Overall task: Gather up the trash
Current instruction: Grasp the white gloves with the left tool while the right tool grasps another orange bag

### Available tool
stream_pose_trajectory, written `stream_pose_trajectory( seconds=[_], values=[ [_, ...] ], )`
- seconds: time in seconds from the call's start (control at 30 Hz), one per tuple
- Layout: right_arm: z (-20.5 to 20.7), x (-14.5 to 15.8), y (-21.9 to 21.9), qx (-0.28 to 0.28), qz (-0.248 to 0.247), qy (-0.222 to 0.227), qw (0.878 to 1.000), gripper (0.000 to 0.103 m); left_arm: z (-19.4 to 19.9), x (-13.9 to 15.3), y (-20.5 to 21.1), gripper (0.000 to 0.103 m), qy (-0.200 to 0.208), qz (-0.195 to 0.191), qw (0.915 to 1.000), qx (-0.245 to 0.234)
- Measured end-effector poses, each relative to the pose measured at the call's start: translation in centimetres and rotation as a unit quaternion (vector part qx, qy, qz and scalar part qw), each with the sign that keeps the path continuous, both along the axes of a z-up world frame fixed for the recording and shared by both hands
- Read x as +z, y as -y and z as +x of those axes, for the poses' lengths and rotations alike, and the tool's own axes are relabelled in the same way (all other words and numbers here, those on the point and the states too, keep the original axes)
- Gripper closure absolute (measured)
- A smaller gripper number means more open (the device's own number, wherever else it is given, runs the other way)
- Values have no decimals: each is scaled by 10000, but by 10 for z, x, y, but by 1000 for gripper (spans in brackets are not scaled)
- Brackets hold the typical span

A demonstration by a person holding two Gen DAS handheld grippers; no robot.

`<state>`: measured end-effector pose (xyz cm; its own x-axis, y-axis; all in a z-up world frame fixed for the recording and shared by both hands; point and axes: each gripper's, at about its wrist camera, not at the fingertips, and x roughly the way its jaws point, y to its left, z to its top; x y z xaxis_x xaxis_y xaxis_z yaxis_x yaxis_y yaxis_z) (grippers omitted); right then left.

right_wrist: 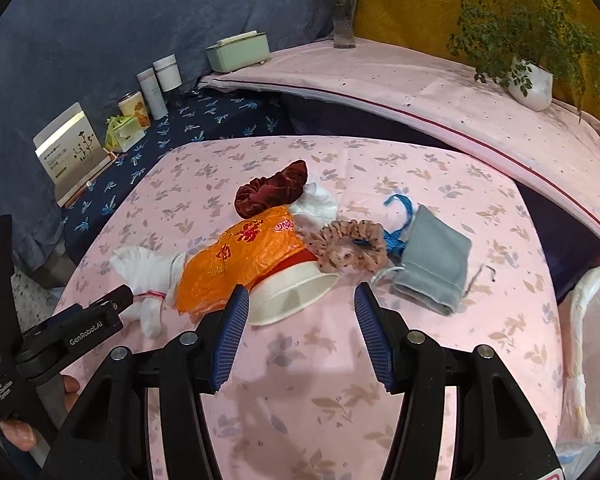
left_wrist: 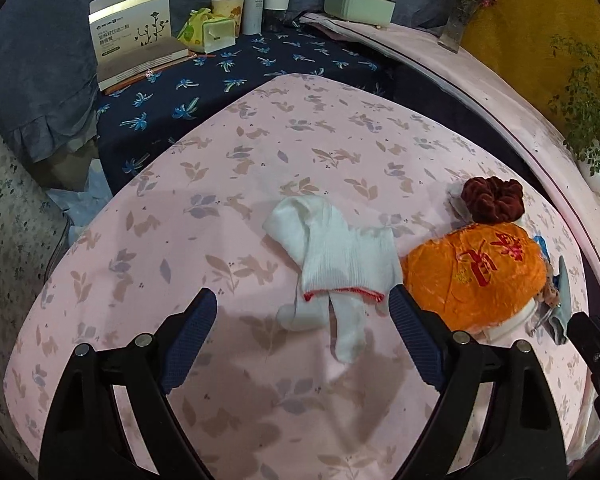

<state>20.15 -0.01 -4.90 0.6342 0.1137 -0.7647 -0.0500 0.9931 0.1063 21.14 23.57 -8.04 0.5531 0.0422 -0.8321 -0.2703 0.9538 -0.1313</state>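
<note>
Trash lies in a loose heap on the pink leaf-print desk (right_wrist: 440, 360): an orange wrapper (right_wrist: 236, 260) draped over a tipped white paper bowl (right_wrist: 296, 296), which sits just ahead of the right tongs (right_wrist: 300, 304), spread wide and gripping nothing. The left tongs (left_wrist: 302, 308) are likewise spread and empty, the cuff of a white sock (left_wrist: 332, 256) lying between their tips, with the orange wrapper (left_wrist: 472, 276) just to their right. Beyond the right tongs lie a maroon scrunchie (right_wrist: 272, 192), a spotted scrunchie (right_wrist: 348, 248) and a grey pouch (right_wrist: 432, 260).
</note>
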Motion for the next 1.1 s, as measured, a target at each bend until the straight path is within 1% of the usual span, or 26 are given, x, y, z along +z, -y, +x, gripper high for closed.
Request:
stream_pose_trajectory(
  seconds=[0.13,0.2,0.27,0.3,0.33,0.37,0.4,0.43,0.5,0.53,0.63,0.8,0.97,1.1],
  values=[
    [26,-13,-9,39,99,-115,9999,49,22,-13,-1,20,-101,-159,9998,-20],
    [36,-21,-12,40,126,-166,9998,49,31,-20,0,22,-163,-233,9996,-42],
    [43,-27,-14,71,168,-234,9996,49,36,-27,1,37,-246,-349,9990,-93],
    [46,-30,-16,102,188,-258,9994,51,37,-30,3,40,-281,-404,9987,-127],
    [47,-32,-17,141,212,-262,9993,53,38,-32,4,46,-295,-436,9985,-155],
    [47,-34,-19,193,234,-263,9992,62,37,-33,7,55,-275,-416,9986,-186],
    [48,-35,-20,250,249,-276,9990,76,36,-32,10,60,-251,-390,9986,-238],
    [47,-35,-22,295,248,-270,9989,81,35,-31,13,65,-241,-372,9986,-286],
    [45,-32,-22,373,330,-229,9985,93,32,-28,18,78,-193,-372,9986,-329],
    [42,-29,-21,396,376,-206,9983,93,31,-26,22,85,-191,-380,9984,-382],
    [32,-18,-16,412,472,-72,9980,95,25,-17,30,89,-127,-389,9982,-436],
    [12,13,0,397,619,243,9970,96,9,10,55,89,108,-325,9976,-596],
    [-11,47,33,190,689,622,9955,96,-7,41,89,89,361,-299,9953,-853],
    [-29,65,67,-109,611,850,9944,96,-19,62,122,89,525,-317,9917,-1126]
  ],
)
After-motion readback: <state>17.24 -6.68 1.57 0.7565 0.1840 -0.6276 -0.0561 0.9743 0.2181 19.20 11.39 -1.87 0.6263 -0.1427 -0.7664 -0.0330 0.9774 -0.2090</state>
